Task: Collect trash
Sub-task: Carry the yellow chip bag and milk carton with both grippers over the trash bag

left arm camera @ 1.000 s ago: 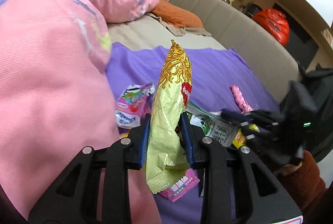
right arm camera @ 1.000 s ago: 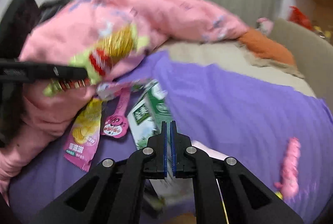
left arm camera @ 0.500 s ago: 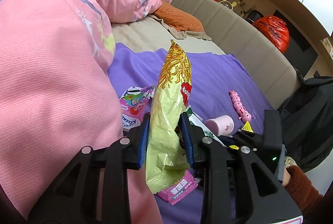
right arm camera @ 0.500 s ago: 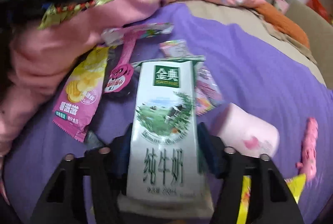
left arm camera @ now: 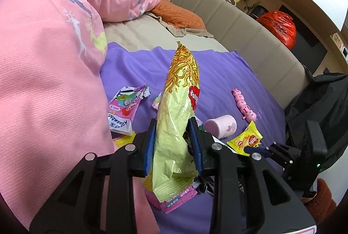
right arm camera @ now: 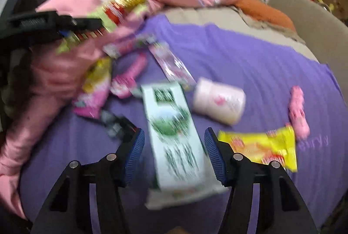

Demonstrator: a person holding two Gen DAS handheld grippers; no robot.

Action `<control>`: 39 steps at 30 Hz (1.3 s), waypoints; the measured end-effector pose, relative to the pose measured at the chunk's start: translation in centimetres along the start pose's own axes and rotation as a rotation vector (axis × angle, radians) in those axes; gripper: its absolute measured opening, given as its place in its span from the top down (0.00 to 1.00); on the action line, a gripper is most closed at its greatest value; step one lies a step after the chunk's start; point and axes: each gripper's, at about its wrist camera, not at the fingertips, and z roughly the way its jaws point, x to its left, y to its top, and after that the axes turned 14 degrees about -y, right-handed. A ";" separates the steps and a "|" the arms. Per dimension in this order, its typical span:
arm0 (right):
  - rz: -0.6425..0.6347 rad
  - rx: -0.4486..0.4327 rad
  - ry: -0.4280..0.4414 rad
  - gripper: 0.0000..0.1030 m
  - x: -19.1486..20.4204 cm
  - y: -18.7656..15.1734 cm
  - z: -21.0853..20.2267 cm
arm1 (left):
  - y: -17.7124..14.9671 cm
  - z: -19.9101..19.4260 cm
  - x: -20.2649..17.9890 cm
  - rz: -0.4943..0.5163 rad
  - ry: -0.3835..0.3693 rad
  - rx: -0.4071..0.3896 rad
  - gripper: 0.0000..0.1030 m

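Note:
My left gripper (left arm camera: 174, 142) is shut on a tall yellow-green snack bag (left arm camera: 178, 103), which it holds upright above the purple blanket (left arm camera: 217, 73). In the blurred right wrist view the same bag (right arm camera: 121, 5) shows at upper left. A white-and-green milk carton (right arm camera: 171, 158) lies on the blanket between the jaws of my right gripper (right arm camera: 174, 134). Those jaws stand wide, with a strip of blanket showing beside the left pad. A pink cup (right arm camera: 219, 103) on its side, a yellow wrapper (right arm camera: 261, 147) and several pink wrappers (right arm camera: 93, 99) lie around the carton.
A pink quilt (left arm camera: 43, 82) bulks along the left. A pink toy (left arm camera: 243, 105) lies right of the cup (left arm camera: 220, 126). A tissue pack (left arm camera: 121, 112) sits near the quilt. The beige padded bed edge (left arm camera: 250, 34) and a black bag (left arm camera: 322, 103) bound the right side.
My right gripper went from shut to wide open and moved over the milk carton, which now lies between its jaws. The left gripper kept its hold on the snack bag and barely moved.

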 end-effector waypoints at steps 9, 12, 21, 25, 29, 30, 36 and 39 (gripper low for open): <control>-0.137 0.092 0.008 0.37 2.5 3.6 5.5 | 0.1 -0.1 0.4 -0.009 -0.002 -0.002 0.73; -0.142 0.123 0.013 0.46 2.9 3.7 6.4 | 0.1 0.1 0.4 -0.006 0.000 0.002 0.73; 0.023 -0.080 -0.002 0.50 -0.6 1.0 -1.8 | -0.5 0.1 -1.2 -0.003 -0.059 0.017 0.73; 0.109 -0.184 -0.064 0.50 -3.0 -1.2 -6.7 | -1.4 0.0 -4.5 0.065 -0.077 0.009 0.73; 0.198 -0.289 -0.130 0.50 -5.2 -3.4 -11.0 | -2.4 -0.3 -7.9 0.118 -0.106 -0.003 0.73; 0.227 -0.315 -0.151 0.50 -5.9 -4.2 -12.3 | -2.7 -0.4 -8.8 0.135 -0.107 -0.005 0.73; 0.320 -0.389 -0.230 0.50 -9.3 -7.7 -18.1 | -3.6 -1.6 -14.9 0.235 -0.132 -0.029 0.73; 0.357 -0.421 -0.293 0.50 -11.4 -10.0 -21.6 | -4.3 -1.9 -19.0 0.313 -0.141 -0.040 0.73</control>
